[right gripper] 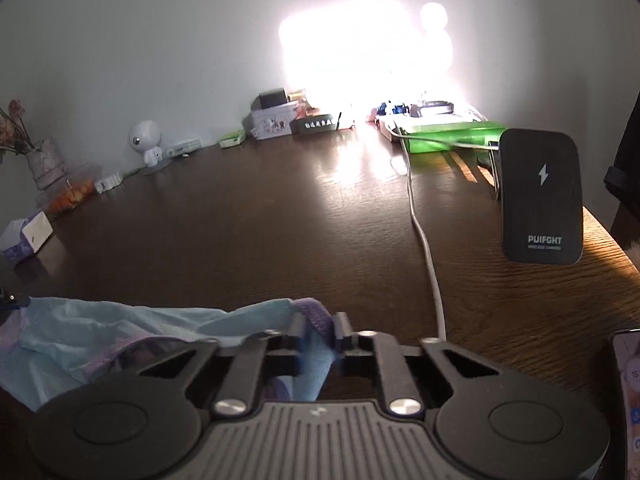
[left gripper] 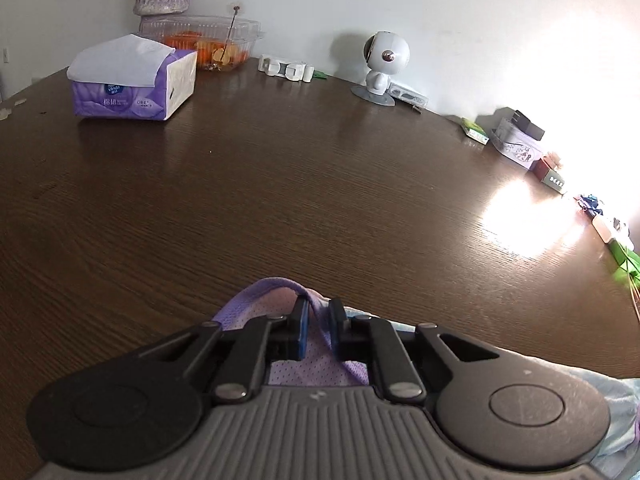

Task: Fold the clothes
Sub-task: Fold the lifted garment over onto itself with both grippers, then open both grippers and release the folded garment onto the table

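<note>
A small garment of purple mesh (left gripper: 308, 372) and light blue cloth (right gripper: 100, 332) lies at the near edge of the dark wooden table (left gripper: 280, 184). My left gripper (left gripper: 319, 322) is shut on its purple hem, which loops up over the fingers. In the right wrist view my right gripper (right gripper: 320, 330) is shut on another purple-edged corner of the same garment, with the blue cloth spreading left from it. Most of the garment is hidden under both gripper bodies.
A purple tissue pack (left gripper: 132, 80), a clear food box (left gripper: 208, 44) and a white round-headed figure (left gripper: 382, 66) stand at the back. A black wireless charger (right gripper: 542, 196) and its white cable (right gripper: 426, 248) sit right. A phone edge (right gripper: 628, 400) lies near right.
</note>
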Motion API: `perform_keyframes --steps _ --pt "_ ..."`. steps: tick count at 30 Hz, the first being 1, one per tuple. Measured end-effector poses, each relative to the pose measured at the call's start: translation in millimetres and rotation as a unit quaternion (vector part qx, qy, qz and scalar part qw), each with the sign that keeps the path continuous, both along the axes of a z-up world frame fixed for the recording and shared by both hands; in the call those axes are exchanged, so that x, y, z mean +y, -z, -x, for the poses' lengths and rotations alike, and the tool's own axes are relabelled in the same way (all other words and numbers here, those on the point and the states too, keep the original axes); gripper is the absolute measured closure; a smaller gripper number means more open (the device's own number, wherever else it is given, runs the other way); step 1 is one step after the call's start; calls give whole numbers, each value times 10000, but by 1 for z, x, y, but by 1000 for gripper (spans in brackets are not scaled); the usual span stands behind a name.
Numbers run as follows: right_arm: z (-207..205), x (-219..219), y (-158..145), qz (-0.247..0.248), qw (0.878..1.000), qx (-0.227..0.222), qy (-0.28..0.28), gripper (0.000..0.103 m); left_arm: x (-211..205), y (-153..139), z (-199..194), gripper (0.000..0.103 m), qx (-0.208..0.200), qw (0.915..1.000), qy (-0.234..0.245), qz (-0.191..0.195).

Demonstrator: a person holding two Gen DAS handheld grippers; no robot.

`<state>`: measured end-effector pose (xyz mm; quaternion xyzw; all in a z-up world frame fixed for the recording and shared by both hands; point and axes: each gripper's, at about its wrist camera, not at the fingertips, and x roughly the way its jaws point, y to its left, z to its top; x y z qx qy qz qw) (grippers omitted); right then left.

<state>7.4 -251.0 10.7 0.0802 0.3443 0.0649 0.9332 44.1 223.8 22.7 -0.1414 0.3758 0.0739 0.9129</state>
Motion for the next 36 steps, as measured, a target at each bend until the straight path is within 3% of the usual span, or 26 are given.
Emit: perform_keyframes --steps 4,5,7,8,10,16,19,22,24,27,29,31,36 --pt "9 -4 -2 60 9994 -87 317 98 -1 -9 12 91 -58 9999 -90 -88" --pt "14 -5 -4 51 9993 -119 358 93 -3 -15 19 91 -142 9998 -67 -105" --pt "23 -4 -5 39 9991 -159 384 90 -12 -32 34 83 -430 9989 81 -191" --pt "27 -3 -5 34 9990 -180 397 87 -20 -38 38 76 -530 9982 210 -206" --pt "36 -2 -5 23 9989 -220 423 78 -41 -43 39 71 -610 9963 596 -127" --pt "63 1 -6 -11 9982 -342 501 77 -120 -37 35 66 -598 9815 1815 -118" --pt "77 2 -7 -27 9977 -403 540 67 -141 -27 35 64 -538 9741 2197 56" --pt "83 2 -4 -117 9970 -427 638 66 -155 -18 35 63 -413 9717 2326 29" --pt "81 4 2 -202 9968 -335 697 66 -160 -14 35 63 -357 9704 2388 -85" --pt "78 16 8 80 9971 -381 649 71 -164 -8 36 63 -281 9691 2445 -178" --pt "76 22 8 218 9976 -433 504 83 -163 -4 37 63 -219 9697 2421 -256" --pt "74 24 6 216 9979 -419 439 89 -163 0 38 63 -160 9705 2383 -320" --pt "71 21 -3 202 9976 -498 443 97 -145 -8 44 62 -282 9741 2235 -176"
